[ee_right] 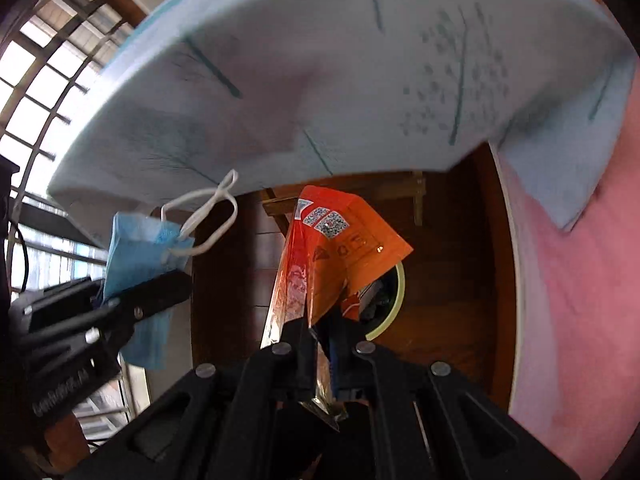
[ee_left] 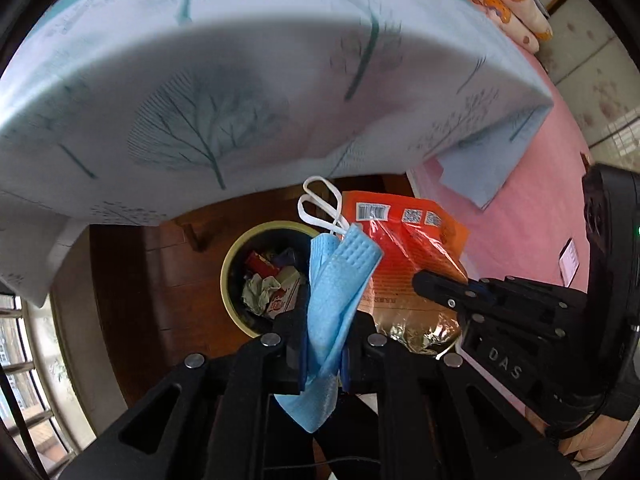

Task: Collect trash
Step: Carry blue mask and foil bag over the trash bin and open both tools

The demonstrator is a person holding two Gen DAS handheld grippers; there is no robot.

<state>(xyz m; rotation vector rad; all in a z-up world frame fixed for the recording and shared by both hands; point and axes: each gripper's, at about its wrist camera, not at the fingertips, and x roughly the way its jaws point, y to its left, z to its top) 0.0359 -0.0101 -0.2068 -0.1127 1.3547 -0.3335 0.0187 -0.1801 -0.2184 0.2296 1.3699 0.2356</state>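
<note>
My left gripper (ee_left: 324,320) is shut on a blue face mask (ee_left: 340,284) with white ear loops, held above a round trash bin (ee_left: 234,268) that holds crumpled paper and wrappers. My right gripper (ee_right: 320,322) is shut on an orange snack wrapper (ee_right: 344,248) with QR codes, also over the bin (ee_right: 394,304). In the left wrist view the right gripper (ee_left: 440,292) holds the wrapper (ee_left: 404,248) just right of the mask. In the right wrist view the left gripper (ee_right: 168,284) holds the mask (ee_right: 140,248) at the left.
A pale blue tree-print cloth (ee_left: 240,80) hangs over a table edge above the bin. A pink bed surface (ee_left: 532,200) lies to the right. The floor (ee_left: 160,280) is dark wood. A barred window (ee_right: 40,80) is at the left.
</note>
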